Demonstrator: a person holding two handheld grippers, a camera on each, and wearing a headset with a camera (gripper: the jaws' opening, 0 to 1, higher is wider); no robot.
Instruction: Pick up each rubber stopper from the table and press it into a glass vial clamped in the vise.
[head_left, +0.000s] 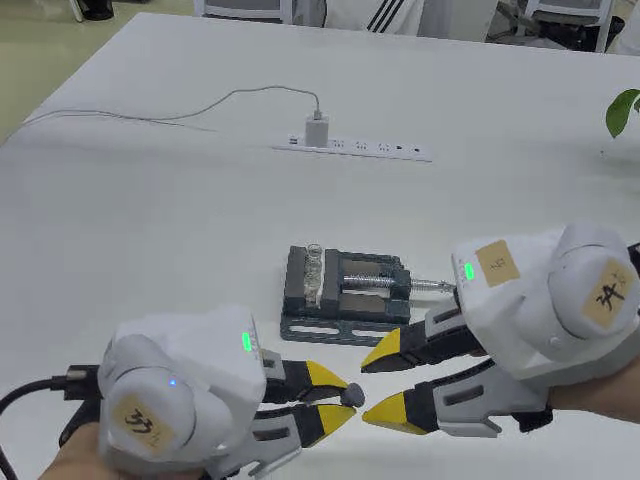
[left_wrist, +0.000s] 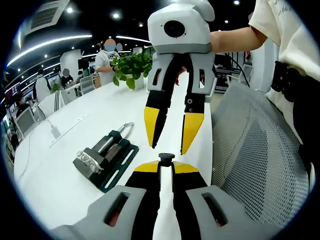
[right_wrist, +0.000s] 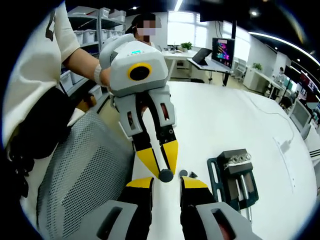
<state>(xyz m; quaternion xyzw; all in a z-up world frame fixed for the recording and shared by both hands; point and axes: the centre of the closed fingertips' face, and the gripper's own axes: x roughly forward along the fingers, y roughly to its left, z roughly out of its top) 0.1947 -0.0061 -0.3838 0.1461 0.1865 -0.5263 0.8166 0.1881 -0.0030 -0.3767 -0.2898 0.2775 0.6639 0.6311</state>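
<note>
While the left tongs (head_left: 343, 400) pinch a rubber stopper (head_left: 352, 395) at lower centre, the right tongs (head_left: 378, 390) gape empty; vise (head_left: 298, 290) mid-frame.

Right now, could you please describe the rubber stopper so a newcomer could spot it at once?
On the white workbench, find the dark metal vise holding clear glass vials. Nearer the person, the left gripper pinches a dark grey rubber stopper between yellow-tipped jaws. It is round and opaque, unlike the clear vials; the open right gripper holds nothing.
</note>
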